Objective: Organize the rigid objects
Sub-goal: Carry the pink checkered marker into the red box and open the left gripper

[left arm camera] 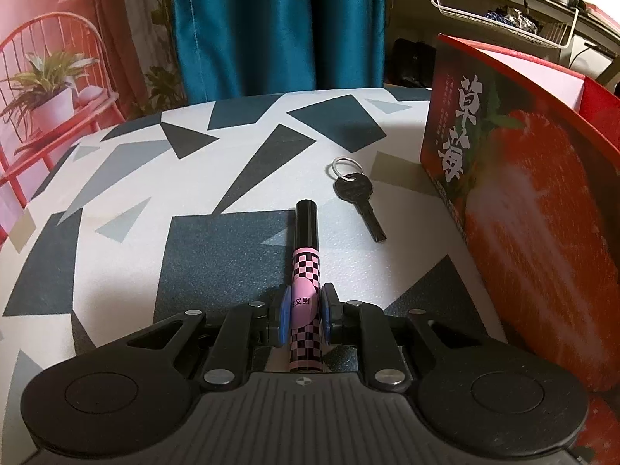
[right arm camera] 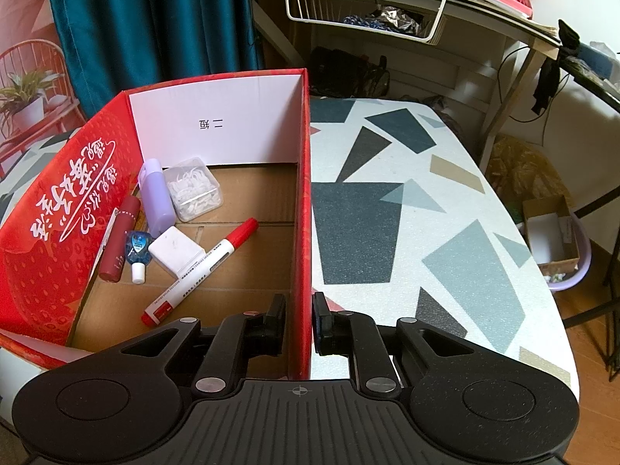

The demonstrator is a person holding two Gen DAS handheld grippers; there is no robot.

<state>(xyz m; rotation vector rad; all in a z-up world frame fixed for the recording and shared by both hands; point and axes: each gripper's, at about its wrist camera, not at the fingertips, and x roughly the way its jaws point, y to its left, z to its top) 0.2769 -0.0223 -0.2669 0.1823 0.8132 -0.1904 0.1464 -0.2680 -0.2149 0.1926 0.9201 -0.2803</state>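
My left gripper (left arm camera: 306,312) is shut on a pink-and-black checkered tube with a black cap (left arm camera: 306,255), held low over the patterned table (left arm camera: 116,232). A black key on a ring (left arm camera: 358,197) lies on the table just ahead to the right. The red strawberry box (left arm camera: 523,193) stands at the right. In the right wrist view my right gripper (right arm camera: 299,321) is shut on the box's right wall (right arm camera: 302,201). Inside the box lie a red-capped marker (right arm camera: 201,271), a white block (right arm camera: 176,250), a lilac bottle (right arm camera: 155,197), a clear box of small white pieces (right arm camera: 193,188), a dark red tube (right arm camera: 120,240) and a small blue bottle (right arm camera: 137,250).
A teal curtain (left arm camera: 271,27) hangs behind the table. A wire basket (right arm camera: 364,15) hangs under a cluttered desk at the back. The table's right edge (right arm camera: 542,271) drops to the floor, where a tub with a cardboard box (right arm camera: 554,240) sits.
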